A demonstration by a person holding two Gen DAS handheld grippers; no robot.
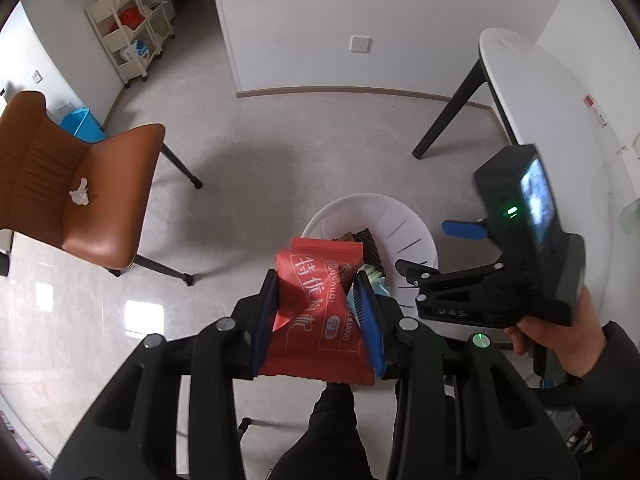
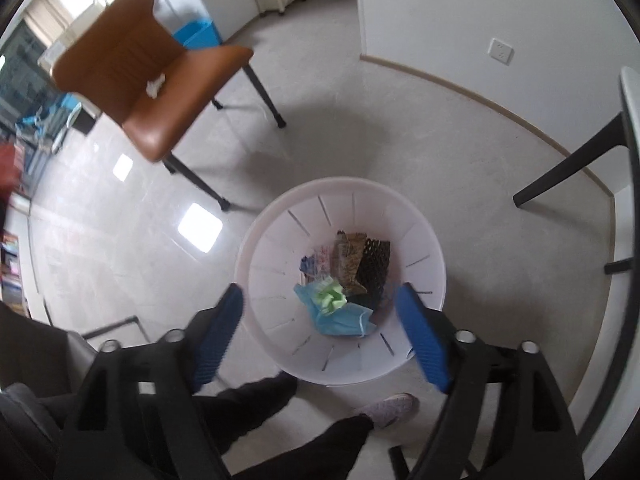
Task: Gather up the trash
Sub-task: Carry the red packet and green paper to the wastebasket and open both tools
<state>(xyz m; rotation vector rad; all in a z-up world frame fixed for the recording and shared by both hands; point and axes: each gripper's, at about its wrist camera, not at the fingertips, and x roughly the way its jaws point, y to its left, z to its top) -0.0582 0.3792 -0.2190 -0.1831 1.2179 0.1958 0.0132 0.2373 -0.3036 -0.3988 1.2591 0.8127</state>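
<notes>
Foil-like packaging is what the left tongs (image 1: 316,312) pinch: a red snack wrapper (image 1: 320,320) with white printed characters, caught between the blue pads across its middle, its crimped ends sticking out above and below. It hangs just over the near rim of the white bin (image 1: 404,224) on the floor. I judge it very light, thin and crinkly, limp rather than stiff, with a slick printed skin that could slide between the pads; the squeeze across its width has already buckled it, so nothing here is fragile. A hold on the body, where the film bunches, looks safer than one on a flat sealed edge.

The right tongs (image 2: 320,328) stand spread wide with nothing between them, pointing down over the bin (image 2: 280,208). Inside lie a blue face mask (image 2: 344,320), a pale green crumpled scrap (image 2: 332,296), a dark netted piece (image 2: 374,264) and other wrappers.

A white crumpled tissue (image 1: 80,192) sits on the seat of the brown chair (image 1: 112,200), well apart from the bin. It looks soft and feather-light, best nipped at its bulkiest fold.
</notes>
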